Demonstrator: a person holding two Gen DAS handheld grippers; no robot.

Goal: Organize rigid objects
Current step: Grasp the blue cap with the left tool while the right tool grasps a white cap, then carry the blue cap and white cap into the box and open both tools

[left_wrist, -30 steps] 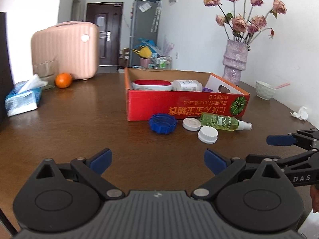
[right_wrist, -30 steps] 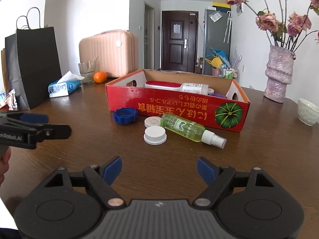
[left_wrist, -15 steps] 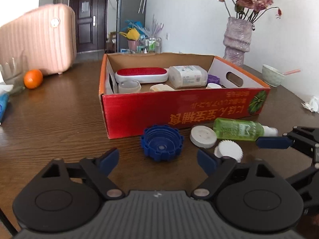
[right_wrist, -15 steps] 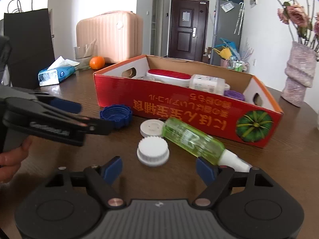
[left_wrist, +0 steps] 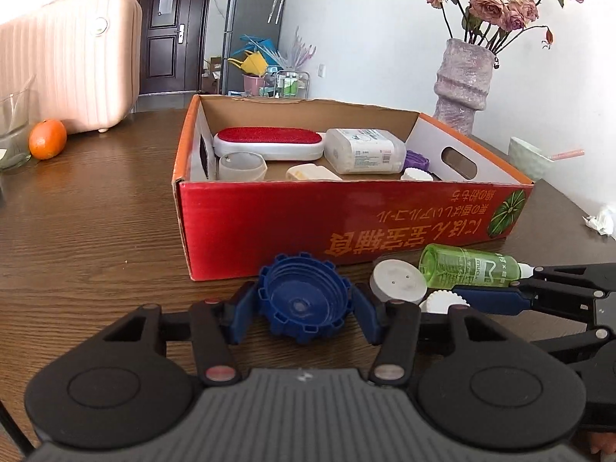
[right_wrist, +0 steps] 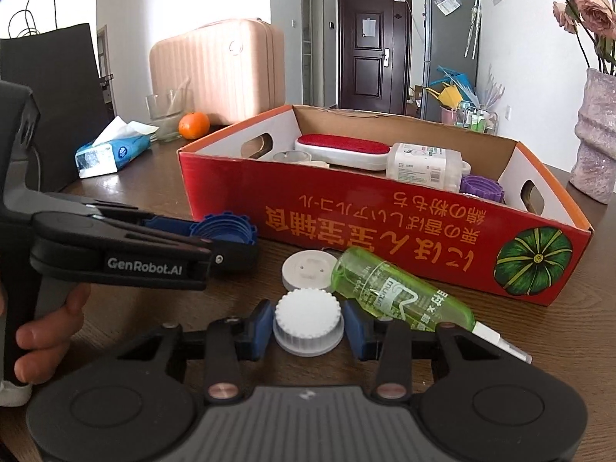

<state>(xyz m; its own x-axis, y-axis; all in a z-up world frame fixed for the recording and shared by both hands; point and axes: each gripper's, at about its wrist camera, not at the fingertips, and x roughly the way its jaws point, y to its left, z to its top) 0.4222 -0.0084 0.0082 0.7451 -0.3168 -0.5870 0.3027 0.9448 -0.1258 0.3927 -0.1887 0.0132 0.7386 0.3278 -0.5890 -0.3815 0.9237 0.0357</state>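
My left gripper [left_wrist: 304, 313] is shut on a blue ribbed cap [left_wrist: 304, 302] that lies on the brown table in front of the red cardboard box [left_wrist: 346, 223]. My right gripper [right_wrist: 308, 327] is shut on a white ribbed cap [right_wrist: 308, 317], also on the table. A flat white lid [right_wrist: 306, 269] and a green spray bottle [right_wrist: 400, 296] lie next to it. The box holds a red-topped white case [left_wrist: 269, 142], a white bottle [left_wrist: 364, 150], a clear cup [left_wrist: 241, 166], a purple cap [right_wrist: 481, 188] and small white pieces.
A pink suitcase [right_wrist: 223, 65], an orange [right_wrist: 193, 125], a glass [right_wrist: 165, 115], a tissue pack [right_wrist: 111, 150] and a black bag [right_wrist: 50, 84] stand at the left. A vase of dried roses [left_wrist: 464, 84], a bowl [left_wrist: 529, 158] and a crumpled tissue [left_wrist: 600, 221] are at the right.
Both grippers moved forward and down to the caps and closed on them: the left on the blue cap, the right on the white ribbed cap.
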